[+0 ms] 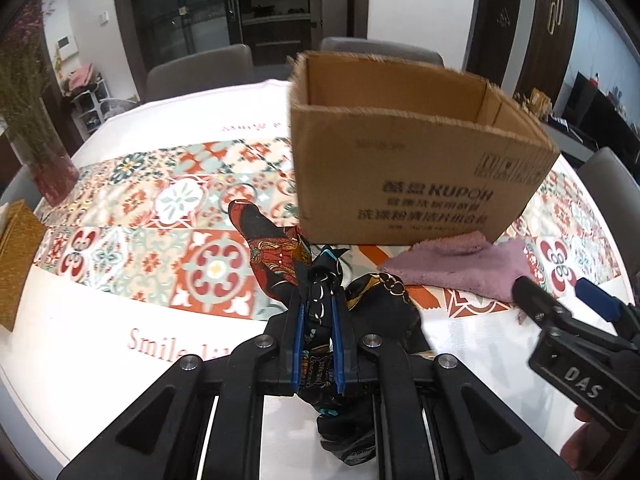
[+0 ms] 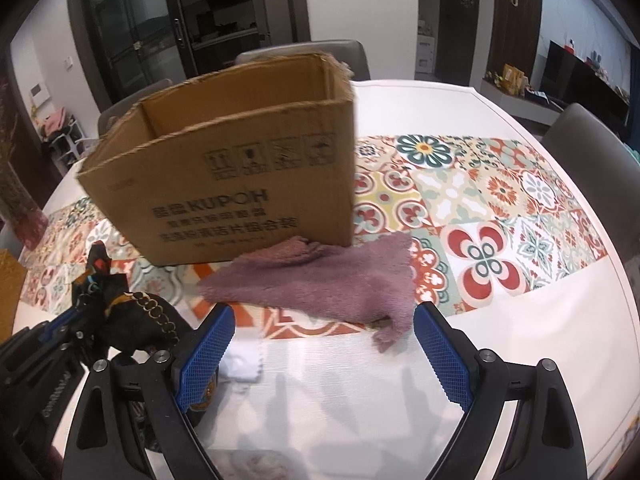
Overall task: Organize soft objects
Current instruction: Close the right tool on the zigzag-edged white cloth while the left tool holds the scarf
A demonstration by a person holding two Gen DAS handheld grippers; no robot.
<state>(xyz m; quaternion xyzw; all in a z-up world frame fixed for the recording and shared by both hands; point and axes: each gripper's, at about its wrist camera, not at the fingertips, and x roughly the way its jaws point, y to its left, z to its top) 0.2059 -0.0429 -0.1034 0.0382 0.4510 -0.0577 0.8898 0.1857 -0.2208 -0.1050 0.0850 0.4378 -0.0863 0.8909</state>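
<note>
Lifting: left tool [image 1: 320, 300] pinched shut on dark patterned scarf [image 1: 280, 248]
Right tool [image 2: 320, 344]: wide open, empty — pink towel [image 2: 320, 284] just ahead
Next: carry scarf into cardboard box [image 1: 400, 184] beyond — likely

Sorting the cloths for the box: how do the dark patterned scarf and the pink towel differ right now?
The scarf is thin, black and red, and printed; the pink towel is plain and fluffy. The scarf is bunched in the shut left gripper; the towel lies spread on the table, touching the cardboard box. Neither is in the box.
</note>
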